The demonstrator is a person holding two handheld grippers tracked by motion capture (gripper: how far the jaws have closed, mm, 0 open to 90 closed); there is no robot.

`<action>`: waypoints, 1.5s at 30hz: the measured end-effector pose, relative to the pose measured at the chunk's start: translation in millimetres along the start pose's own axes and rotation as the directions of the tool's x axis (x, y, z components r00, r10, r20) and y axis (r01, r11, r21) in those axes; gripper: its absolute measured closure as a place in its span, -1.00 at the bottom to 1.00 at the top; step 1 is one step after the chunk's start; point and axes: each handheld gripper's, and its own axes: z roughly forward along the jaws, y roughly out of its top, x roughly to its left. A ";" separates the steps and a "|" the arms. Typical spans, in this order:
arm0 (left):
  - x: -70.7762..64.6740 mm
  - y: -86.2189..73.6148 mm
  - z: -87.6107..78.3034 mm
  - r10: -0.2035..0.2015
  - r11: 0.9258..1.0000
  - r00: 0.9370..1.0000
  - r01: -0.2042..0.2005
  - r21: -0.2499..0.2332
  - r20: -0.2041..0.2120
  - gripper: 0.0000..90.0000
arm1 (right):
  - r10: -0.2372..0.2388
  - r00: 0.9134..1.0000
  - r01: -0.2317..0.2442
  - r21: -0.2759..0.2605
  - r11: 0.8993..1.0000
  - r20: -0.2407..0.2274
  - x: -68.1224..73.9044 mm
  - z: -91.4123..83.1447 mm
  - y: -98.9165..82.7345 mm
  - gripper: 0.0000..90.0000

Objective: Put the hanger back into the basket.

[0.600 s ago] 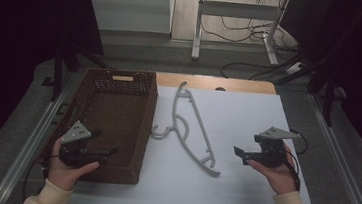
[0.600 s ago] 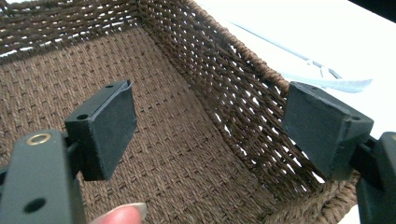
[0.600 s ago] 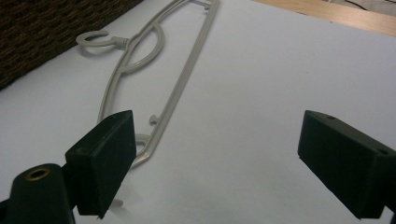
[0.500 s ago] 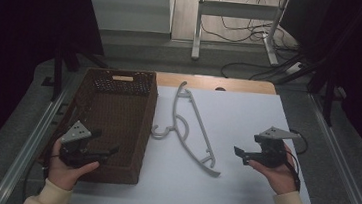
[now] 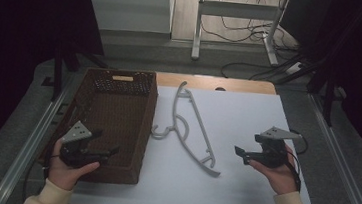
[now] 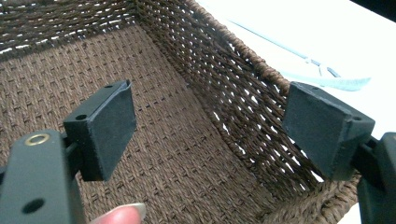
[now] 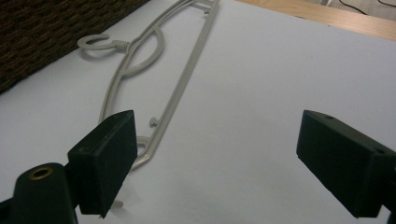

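Two hand-held grippers, both with jaws spread wide and nothing between the pads. Left gripper (image 5: 95,149): held over the near end of a dark brown woven basket (image 5: 142,128); in the left gripper view (image 6: 212,130) its pads frame the basket's bare woven floor and right-hand wall (image 6: 233,88), a fingertip showing at the bottom edge. Right gripper (image 5: 244,154): held above the white table top (image 5: 247,118) near its right side, pointing toward the middle; in the right gripper view (image 7: 210,158) its left pad stands in front of the near end of the hanger, not touching it. Hanger (image 5: 191,128), one item, pale grey plastic: lies flat on the table between the two grippers, just beside the basket's right wall, its hook (image 7: 95,43) turned toward the basket, its long bar running from the far edge of the table down toward the near side. Basket: rectangular, a light slot-shaped handle opening in its far wall. Brands, labels, writing: nothing legible on the hanger, basket or grippers. Beyond the table: a strip of wooden edge (image 5: 231,84), grey floor, cables (image 5: 245,35) and metal stand legs.
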 end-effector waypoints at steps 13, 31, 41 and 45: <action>-0.9 -0.3 0.3 -0.001 1.000 1.000 0.001 0.001 0.002 -0.61 | -0.026 0.998 0.026 0.004 1.000 -0.057 18.3 4.9 11.2 -0.67; -2.1 1.0 1.2 0.002 1.000 1.000 -0.002 0.005 0.004 -0.61 | -0.065 0.992 0.071 0.051 0.996 -0.108 42.7 32.6 24.9 -0.65; -2.5 1.9 -0.5 0.003 1.000 1.000 -0.003 -0.001 0.003 -0.60 | -0.084 0.989 0.094 0.080 0.992 -0.124 55.5 48.5 29.8 -0.62; -2.3 1.7 0.1 0.002 1.000 1.000 -0.002 0.001 0.003 -0.60 | -0.088 0.989 0.101 0.105 0.989 -0.121 60.7 56.2 30.7 -0.60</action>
